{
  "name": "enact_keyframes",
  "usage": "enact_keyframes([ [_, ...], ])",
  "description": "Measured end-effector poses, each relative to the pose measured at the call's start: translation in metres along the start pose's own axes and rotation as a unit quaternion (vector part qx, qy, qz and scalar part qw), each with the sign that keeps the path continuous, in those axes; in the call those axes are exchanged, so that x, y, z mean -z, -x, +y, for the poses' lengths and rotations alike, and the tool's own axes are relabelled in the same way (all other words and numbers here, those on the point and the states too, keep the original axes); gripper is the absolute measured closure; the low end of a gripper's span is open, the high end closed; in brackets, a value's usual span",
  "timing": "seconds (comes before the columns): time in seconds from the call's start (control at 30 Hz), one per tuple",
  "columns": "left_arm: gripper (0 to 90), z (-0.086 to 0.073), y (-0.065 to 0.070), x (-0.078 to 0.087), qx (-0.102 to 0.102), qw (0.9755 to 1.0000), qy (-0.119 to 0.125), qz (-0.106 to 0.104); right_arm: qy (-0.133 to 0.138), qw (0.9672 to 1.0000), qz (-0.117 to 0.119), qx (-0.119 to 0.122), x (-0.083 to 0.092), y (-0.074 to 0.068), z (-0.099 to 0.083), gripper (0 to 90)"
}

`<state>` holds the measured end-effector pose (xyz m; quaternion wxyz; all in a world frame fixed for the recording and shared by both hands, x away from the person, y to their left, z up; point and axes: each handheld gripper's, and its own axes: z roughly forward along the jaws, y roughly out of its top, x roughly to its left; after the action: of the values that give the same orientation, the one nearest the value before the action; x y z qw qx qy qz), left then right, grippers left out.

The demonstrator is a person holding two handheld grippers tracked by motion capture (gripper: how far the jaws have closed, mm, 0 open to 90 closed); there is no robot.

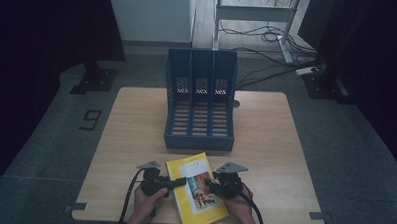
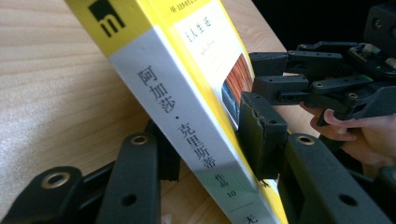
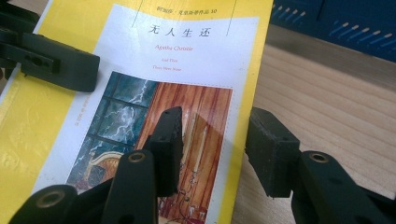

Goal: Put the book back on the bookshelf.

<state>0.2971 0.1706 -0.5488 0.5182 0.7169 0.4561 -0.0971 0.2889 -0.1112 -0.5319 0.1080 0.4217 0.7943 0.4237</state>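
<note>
Two claws at yellow book (image 1: pixel 196 192) on counter (image 1: pixel 265 139), near front edge, before blue rack (image 1: pixel 201 99). Left claw (image 2: pixel 210 140) clamps spine edge. Right claw (image 3: pixel 215 149) straddles opposite edge, jaws parted, not pressing.

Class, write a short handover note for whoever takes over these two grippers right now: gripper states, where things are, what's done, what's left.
Left gripper: jaws straddle the yellow book at its spine edge; pads look pressed on.
Right gripper: open astride the book's other edge, one jaw over the cover, one beside it.
Book: near table edge, spine side tilted up.
Blue file rack: three slots, all empty.
Done: book gripped on the left.
Left, probably: lift it and stand it in a slot.
</note>
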Motion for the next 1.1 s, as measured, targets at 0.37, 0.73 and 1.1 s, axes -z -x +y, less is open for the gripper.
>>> enact_keyframes([
  [0.37,63.8,0.007,0.012,0.013,-0.040,0.9989,0.020,0.013,0.032,0.9994,0.008,-0.003,0.004,-0.004,0.003,56.3],
  [0.73,68.1,0.012,0.011,0.026,-0.044,0.9982,0.038,-0.013,0.056,0.9982,0.021,-0.005,0.007,-0.010,0.005,55.4],
  [1.1,69.5,0.015,0.012,0.033,-0.057,0.9972,0.043,-0.020,0.052,0.9976,0.044,0.009,0.003,-0.011,0.005,45.2],
])
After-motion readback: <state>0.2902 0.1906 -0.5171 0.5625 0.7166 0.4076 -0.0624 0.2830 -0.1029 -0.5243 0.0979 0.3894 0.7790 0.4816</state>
